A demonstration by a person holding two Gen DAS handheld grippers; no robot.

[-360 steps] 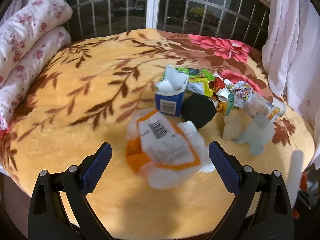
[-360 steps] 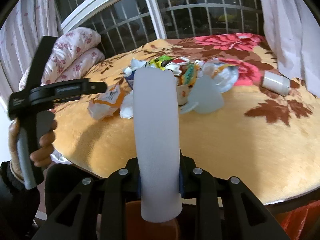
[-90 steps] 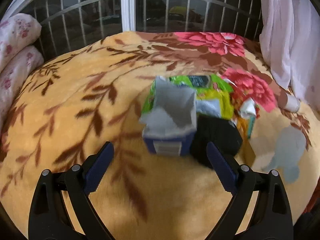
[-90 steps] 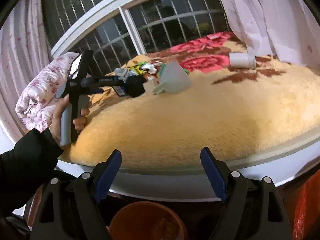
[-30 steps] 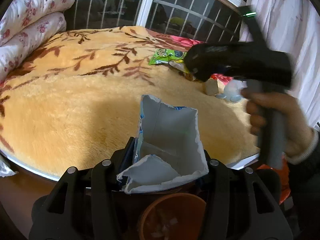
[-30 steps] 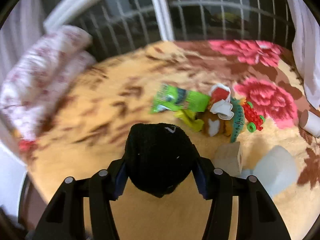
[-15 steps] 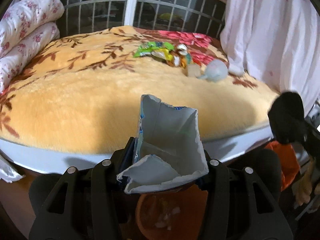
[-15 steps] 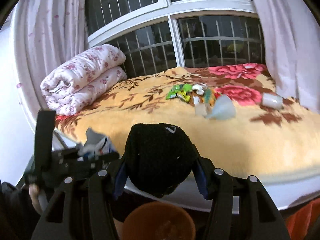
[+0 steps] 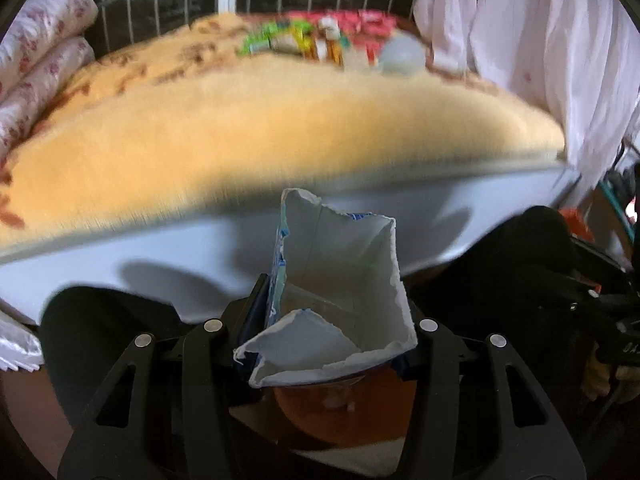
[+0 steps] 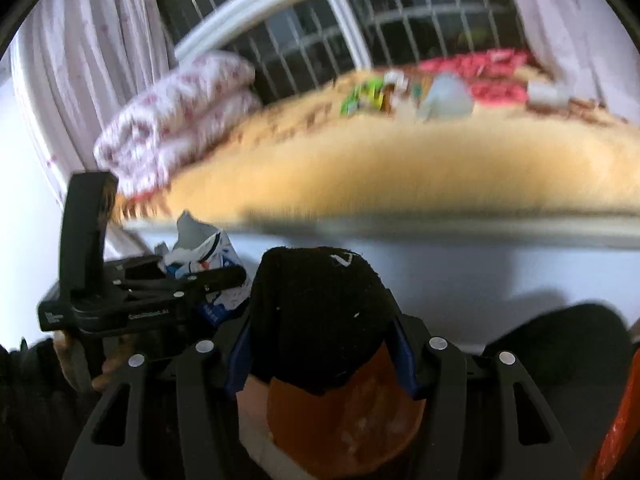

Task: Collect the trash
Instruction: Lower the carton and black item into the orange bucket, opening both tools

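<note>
In my left gripper (image 9: 332, 332) I held a torn carton (image 9: 340, 292), white inside and blue on the outside; my fingers were clenched on its two sides, and its open, ragged mouth pointed away from me. Just under it stood a brown bucket (image 9: 340, 420) on the floor, and the carton was above its rim, not yet inside.

In my right gripper (image 10: 320, 344) I held a black sock (image 10: 320, 312), rolled into a soft ball. The fingers (image 10: 402, 354) pressed it from both sides. It also hung above the same brown bucket (image 10: 348, 432), in front of the white side of the bed (image 10: 520, 264).

From the right wrist view, my left gripper (image 10: 200, 280) with the carton (image 10: 204, 248) was near the sock, on its left, but I could not tell if they touched.

On the bed, the orange blanket (image 9: 260, 128) lay over the top. Far on it, near the window bars, the other trash (image 9: 300, 42) was in a small heap: green and yellow wrappers and a pale plastic piece (image 9: 402, 56). These were blurred. A folded flowered quilt (image 10: 176, 120) lay at the left end of the bed, and pale curtains (image 9: 540, 52) hung at the right.
</note>
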